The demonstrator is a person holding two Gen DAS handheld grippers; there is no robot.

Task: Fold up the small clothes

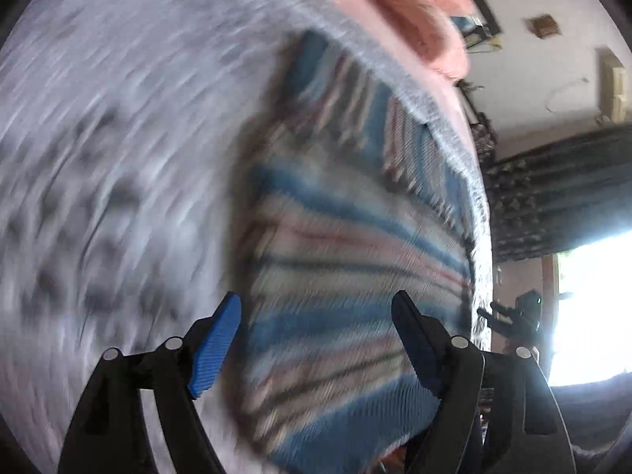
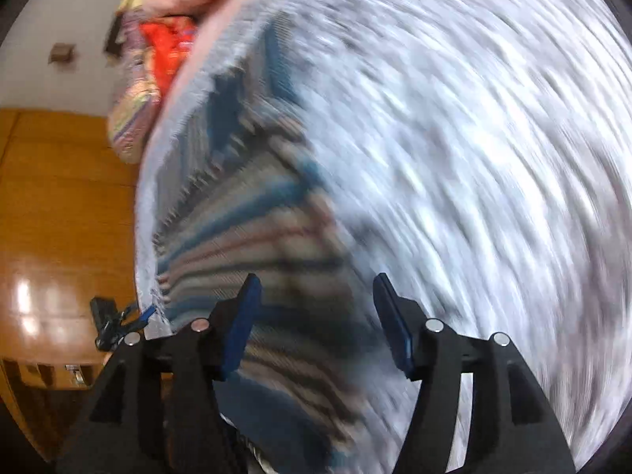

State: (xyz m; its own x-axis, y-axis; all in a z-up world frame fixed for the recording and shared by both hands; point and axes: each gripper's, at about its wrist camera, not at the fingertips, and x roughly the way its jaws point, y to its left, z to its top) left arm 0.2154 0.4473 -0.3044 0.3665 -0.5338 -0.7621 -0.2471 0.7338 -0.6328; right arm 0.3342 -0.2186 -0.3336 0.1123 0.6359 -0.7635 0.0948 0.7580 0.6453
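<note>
While both tongs gape empty, the striped garment (image 1: 335,276) lies dead ahead of the left gripper (image 1: 316,339) and right gripper (image 2: 314,322), stripes running crosswise.

One striped garment (image 1: 347,245), two tools (image 1: 316,339)

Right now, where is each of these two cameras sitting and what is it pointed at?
Left wrist view: sits on the left gripper, looking along its open blue-padded fingers at a striped garment on a grey patterned surface; no hand shows.
Right wrist view: sits on the right gripper, fingers open, facing the same striped garment and grey patterned surface.
Shared: garment, surface, heavy motion blur.
</note>
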